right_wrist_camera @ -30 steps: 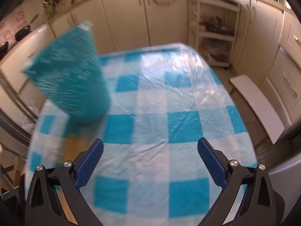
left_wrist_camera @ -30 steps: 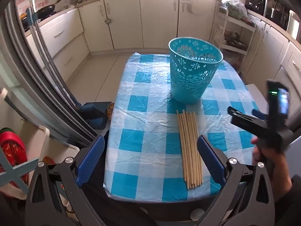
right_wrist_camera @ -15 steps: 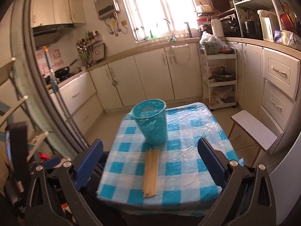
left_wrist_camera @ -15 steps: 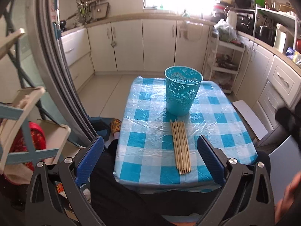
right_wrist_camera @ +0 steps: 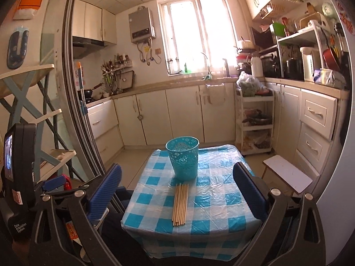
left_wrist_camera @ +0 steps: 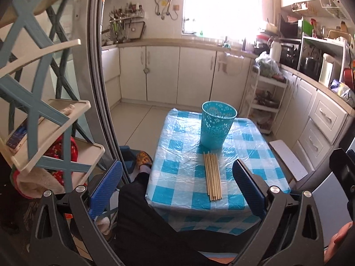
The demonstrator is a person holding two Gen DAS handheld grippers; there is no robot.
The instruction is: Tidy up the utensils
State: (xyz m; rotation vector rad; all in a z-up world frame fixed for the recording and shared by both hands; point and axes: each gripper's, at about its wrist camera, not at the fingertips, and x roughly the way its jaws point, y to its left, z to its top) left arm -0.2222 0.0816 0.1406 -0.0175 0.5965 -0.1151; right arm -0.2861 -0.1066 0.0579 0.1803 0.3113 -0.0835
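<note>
A bundle of several wooden chopsticks (left_wrist_camera: 212, 175) lies side by side on a small table with a blue-and-white checked cloth (left_wrist_camera: 177, 168). A teal perforated basket (left_wrist_camera: 217, 125) stands upright just behind them. The chopsticks (right_wrist_camera: 180, 204), basket (right_wrist_camera: 183, 158) and table (right_wrist_camera: 221, 206) also show in the right wrist view. My left gripper (left_wrist_camera: 177, 190) is open and empty, held back from the table's near edge. My right gripper (right_wrist_camera: 177, 194) is open and empty, also back from the table.
A white stool (left_wrist_camera: 288, 159) stands right of the table. Cream cabinets (right_wrist_camera: 184, 113) line the far wall and right side. A white trolley (right_wrist_camera: 255, 122) stands behind the table. A shelf rack (left_wrist_camera: 44, 115) and door frame are at left. A person's legs (left_wrist_camera: 142, 190) are by the table.
Both grippers have pulled back and up from the table, so the whole table and kitchen are now in view. Both stay open. Chopsticks and basket have not moved.
</note>
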